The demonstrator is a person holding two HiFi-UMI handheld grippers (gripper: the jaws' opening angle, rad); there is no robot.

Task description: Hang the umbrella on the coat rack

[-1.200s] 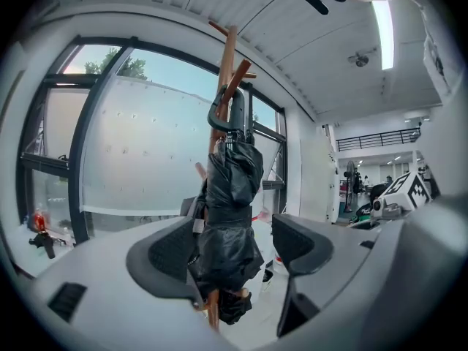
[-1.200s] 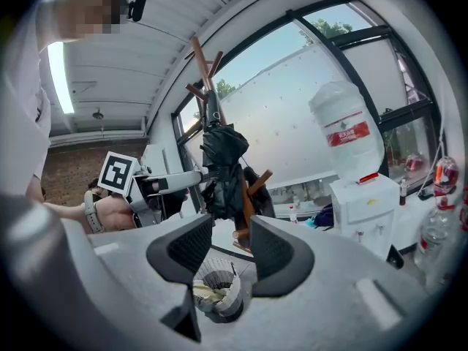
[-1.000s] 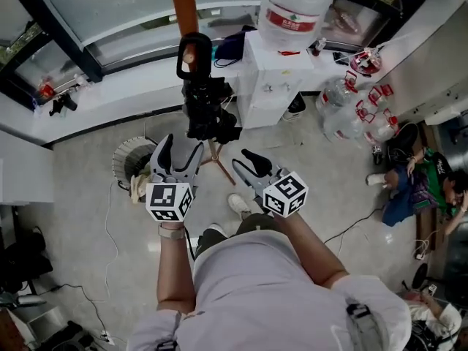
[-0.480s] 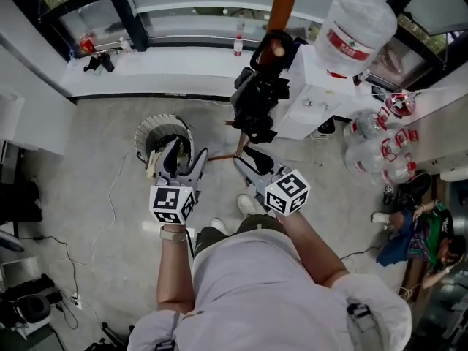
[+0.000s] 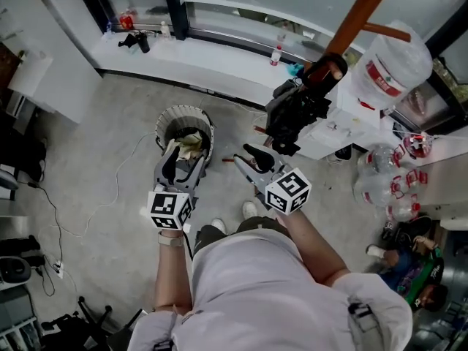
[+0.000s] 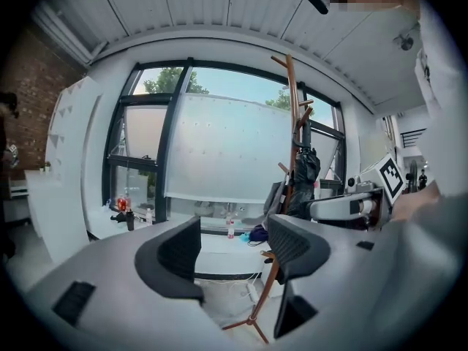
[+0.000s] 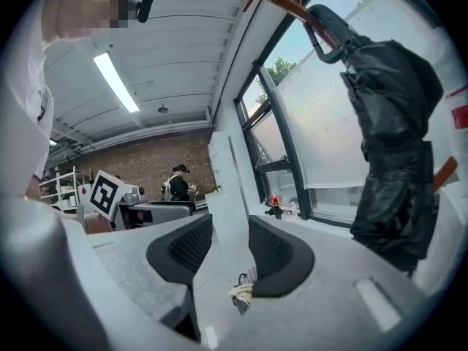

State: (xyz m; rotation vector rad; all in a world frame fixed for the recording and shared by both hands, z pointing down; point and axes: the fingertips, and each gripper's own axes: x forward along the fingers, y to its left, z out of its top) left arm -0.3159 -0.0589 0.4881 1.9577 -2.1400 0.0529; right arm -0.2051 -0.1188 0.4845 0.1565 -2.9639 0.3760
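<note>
The black umbrella (image 5: 292, 115) hangs on the coat rack (image 5: 358, 20); left gripper (image 5: 183, 154) and right gripper (image 5: 250, 159) gape wide, empty.

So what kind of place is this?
Likely an office or workshop: a water dispenser with spare bottles on the floor, a wooden coat rack by large windows, and a brick wall.

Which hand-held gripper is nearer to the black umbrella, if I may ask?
Right. The right hand-held gripper is close beside the umbrella, not touching; the left hand-held gripper is farther off, by the wastebasket.
</note>
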